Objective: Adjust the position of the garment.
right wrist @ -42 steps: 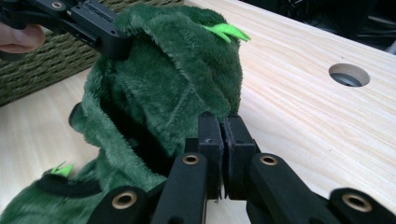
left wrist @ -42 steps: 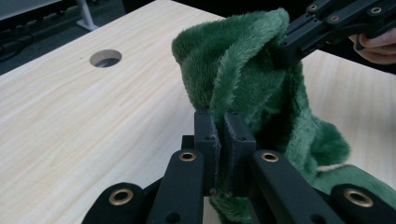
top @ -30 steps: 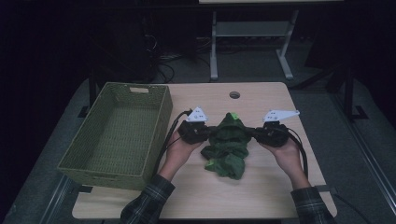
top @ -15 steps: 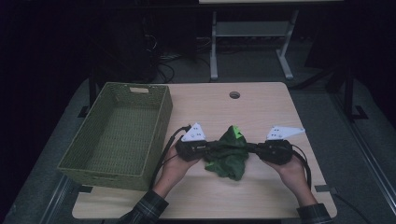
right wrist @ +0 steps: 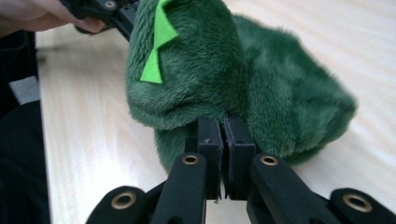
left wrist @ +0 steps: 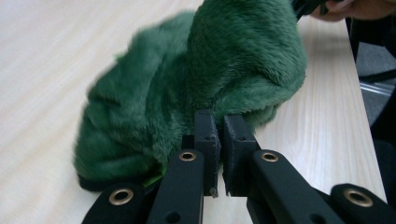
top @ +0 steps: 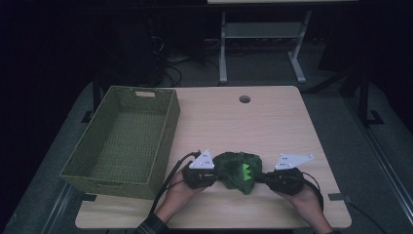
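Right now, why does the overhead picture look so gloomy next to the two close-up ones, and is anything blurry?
High view: dim and grainy, the room behind black, only the table lit. Left gripper view: bright, but the green plush toy smears at its left edge. Right gripper view: bright, fur crisp, far tabletop soft.

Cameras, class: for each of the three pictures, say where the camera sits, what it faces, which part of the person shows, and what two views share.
High view: above the near table edge, facing forward and down on table, basket, both hands.
Left gripper view: rides the left claw, looking along shut jaws at the green plush toy.
Right gripper view: rides the right claw, facing the same toy; a hand shows top left.
Shared: both gripper views show the toy, pinched from opposite ends.
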